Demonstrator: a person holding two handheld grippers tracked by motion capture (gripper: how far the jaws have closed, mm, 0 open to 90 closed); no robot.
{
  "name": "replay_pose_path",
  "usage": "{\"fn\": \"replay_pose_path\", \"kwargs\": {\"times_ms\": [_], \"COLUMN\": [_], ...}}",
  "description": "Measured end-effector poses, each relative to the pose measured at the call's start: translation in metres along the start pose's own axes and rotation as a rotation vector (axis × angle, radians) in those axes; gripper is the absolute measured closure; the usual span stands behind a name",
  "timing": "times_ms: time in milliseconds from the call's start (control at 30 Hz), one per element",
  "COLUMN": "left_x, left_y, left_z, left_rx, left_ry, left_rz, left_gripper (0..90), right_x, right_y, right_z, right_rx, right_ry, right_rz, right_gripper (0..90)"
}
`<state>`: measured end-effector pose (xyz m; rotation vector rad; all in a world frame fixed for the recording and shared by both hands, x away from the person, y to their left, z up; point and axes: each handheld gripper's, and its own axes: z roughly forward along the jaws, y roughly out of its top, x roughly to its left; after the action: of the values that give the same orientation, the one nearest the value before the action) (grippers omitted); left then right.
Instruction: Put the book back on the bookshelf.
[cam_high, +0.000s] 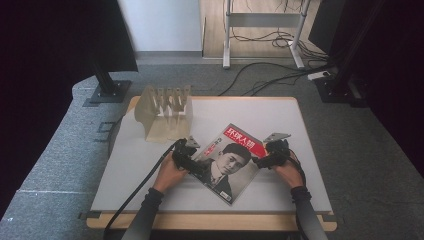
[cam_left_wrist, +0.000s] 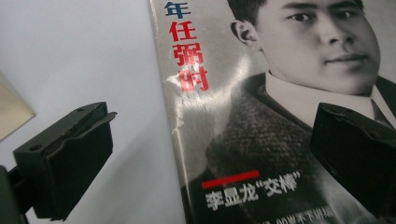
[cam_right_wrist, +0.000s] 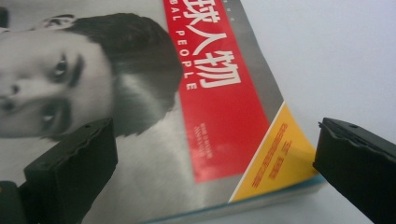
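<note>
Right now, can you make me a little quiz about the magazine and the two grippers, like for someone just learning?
1. True or false: the magazine lies flat on the table with its cover facing up.
2. Which stands behind the left gripper? A) a wooden rack B) a lamp C) a box
3. Fill in: the right gripper has its jaws ____, set astride the magazine's edge.

Key
1. True. The cover portrait faces up.
2. A. The rack stands at the table's far left.
3. Open. Each gripper view shows both jaws wide apart, one over the cover and one over the bare table.
</note>
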<state>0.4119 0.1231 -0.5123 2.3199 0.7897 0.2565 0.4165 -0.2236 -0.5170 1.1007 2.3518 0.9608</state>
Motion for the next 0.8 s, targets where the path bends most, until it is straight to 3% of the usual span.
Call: {"fn": "replay_pose_path", "kwargs": {"times_ms": [233, 367, 567, 800], "left_x": [-0.001, -0.004, -0.010, -0.018], "left_y": [-0.002, -0.003, -0.004, -0.005], "left_z": [0.010, 0.014, 0.015, 0.014], "left_rx": [-0.001, 0.002, -0.006, -0.002], "left_ry": [-0.022, -0.050, -0.070, -0.062], "left_rz": [0.006, 0.010, 0.030, 0.027], "left_gripper": [0.0, 0.0, 0.0, 0.0], "right_x": [-0.009, -0.013, -0.014, -0.010], "right_y": [0.007, 0.008, 0.006, 0.000], "right_z": [0.014, 0.025, 0.027, 0.024], "right_rx": [0.017, 0.033, 0.015, -0.005], "right_ry": [-0.003, 0.037, 0.082, 0.087], "right_rz": [-0.008, 0.014, 0.039, 0.040], "right_gripper": [0.0, 0.0, 0.5, 0.4]}}
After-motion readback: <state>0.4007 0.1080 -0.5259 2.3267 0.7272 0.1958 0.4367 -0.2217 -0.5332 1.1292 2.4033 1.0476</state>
